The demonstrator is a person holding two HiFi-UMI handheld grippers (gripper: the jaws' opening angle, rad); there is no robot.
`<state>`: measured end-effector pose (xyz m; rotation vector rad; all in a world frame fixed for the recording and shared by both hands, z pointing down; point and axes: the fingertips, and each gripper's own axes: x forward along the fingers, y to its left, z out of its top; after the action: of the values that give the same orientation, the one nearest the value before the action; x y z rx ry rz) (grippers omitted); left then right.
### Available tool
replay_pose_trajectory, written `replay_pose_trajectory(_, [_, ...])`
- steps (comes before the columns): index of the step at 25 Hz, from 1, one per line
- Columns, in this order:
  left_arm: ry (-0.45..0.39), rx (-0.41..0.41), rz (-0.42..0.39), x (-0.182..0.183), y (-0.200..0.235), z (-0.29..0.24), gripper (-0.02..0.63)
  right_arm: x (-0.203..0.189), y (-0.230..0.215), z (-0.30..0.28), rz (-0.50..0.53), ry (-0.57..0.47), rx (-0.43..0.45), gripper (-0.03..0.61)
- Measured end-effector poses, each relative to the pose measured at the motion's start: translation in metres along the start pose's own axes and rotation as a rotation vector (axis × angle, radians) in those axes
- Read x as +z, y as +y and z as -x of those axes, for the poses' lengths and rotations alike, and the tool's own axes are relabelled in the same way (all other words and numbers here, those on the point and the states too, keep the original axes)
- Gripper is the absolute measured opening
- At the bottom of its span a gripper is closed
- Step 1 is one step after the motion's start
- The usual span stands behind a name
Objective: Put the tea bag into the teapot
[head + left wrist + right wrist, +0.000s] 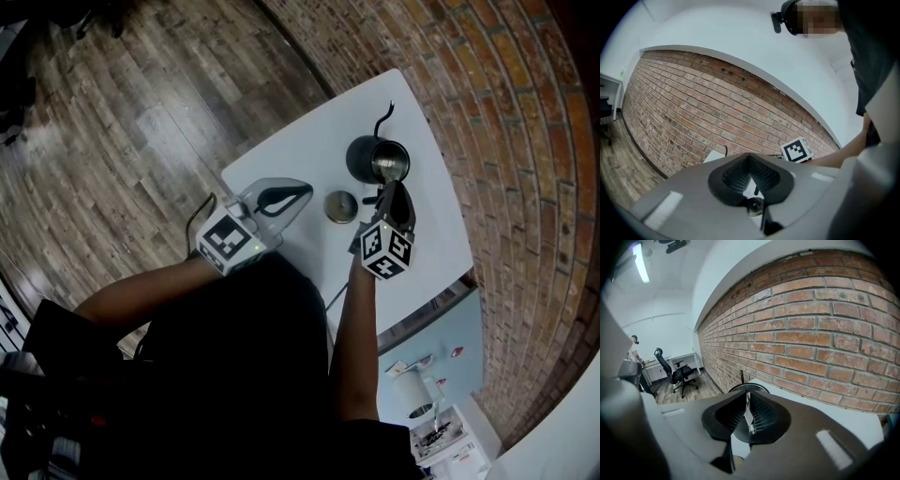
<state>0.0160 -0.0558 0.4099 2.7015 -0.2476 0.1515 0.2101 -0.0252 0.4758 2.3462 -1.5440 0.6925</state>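
Tea bag [748,414]: a thin white strip seen edge-on, pinched between the nearly closed jaws of the right gripper [746,394]. Its long axis runs along the jaws, with the far end toward 12 o'clock at the teapot [749,386] rim. Left gripper [305,188]: jaws together, nothing between them, held low over the table [300,159] edge. Lid [340,206]: round, dull metal, lying flat at 9 o'clock from the right gripper. Teapot: black and rounded, its mouth open and shiny inside, just beyond the right jaw tips, with a thin curved spout toward 12 o'clock. Table: smooth, white. Wall [506,112]: red brick, close behind the table. Floor [141,112]: wood planks. Office chair [675,373]: black, far down the room.
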Motion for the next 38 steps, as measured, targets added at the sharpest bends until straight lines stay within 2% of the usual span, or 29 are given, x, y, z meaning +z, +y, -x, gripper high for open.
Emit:
replay_pose_trajectory(9, [0.000, 0.014, 0.001, 0.001, 0.002, 0.005, 0.000, 0.003, 0.004, -0.002, -0.006, -0.015, 0.022, 0.080])
replay_pose_trajectory(17, [-0.005, 0.012, -0.006, 0.001, -0.002, 0.006, 0.000, 0.004, 0.003, 0.003, -0.007, -0.026, 0.021, 0.084])
replay_pose_trajectory(26, [-0.005, -0.020, -0.024, 0.002, -0.017, 0.003, 0.000, 0.025, 0.002, 0.033, -0.044, -0.102, 0.014, 0.074])
replay_pose_trajectory(32, [-0.007, -0.068, -0.056, 0.004, -0.036, -0.003, 0.000, 0.035, -0.015, 0.062, -0.056, -0.156, -0.033, 0.063])
replay_pose_trajectory(38, [-0.011, -0.096, -0.068, 0.003, -0.054, -0.006, 0.000, 0.030, -0.026, 0.089, -0.042, -0.179, -0.057, 0.011])
